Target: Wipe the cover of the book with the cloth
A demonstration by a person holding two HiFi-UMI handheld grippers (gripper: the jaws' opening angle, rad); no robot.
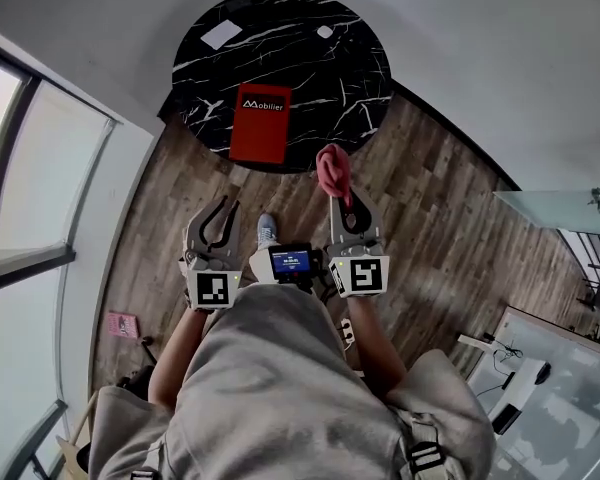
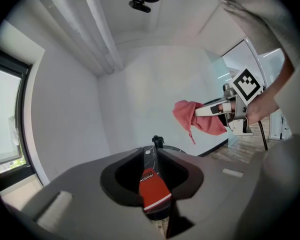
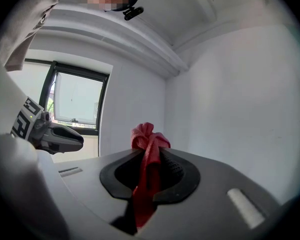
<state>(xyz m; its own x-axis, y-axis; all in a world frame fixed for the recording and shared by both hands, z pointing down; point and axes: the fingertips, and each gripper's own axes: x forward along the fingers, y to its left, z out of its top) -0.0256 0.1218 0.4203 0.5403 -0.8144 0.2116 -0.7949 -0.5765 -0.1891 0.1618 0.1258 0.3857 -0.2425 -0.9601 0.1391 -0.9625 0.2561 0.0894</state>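
A round black marble table (image 1: 350, 58) stands on the wood floor (image 1: 450, 218) ahead of the person, and the red book (image 1: 261, 123) lies flat on it, cover up, close to the table's near edge. Both grippers hang over the floor, short of the table. The right gripper (image 1: 344, 200) is clamped on the red cloth (image 1: 333, 171), which bunches in a soft wad past the jaw tips while a tail hangs back between them. The left gripper (image 1: 213, 211) has its jaws apart with nothing in them; the book shows beyond them, untouched. The cloth looks light and limp, so the protruding wad is probably the part to press onto the cover. The book looks stiff and flat, and its smooth cover may slide on the polished top; the free left gripper could likely steady it by pressing on a near corner or edge
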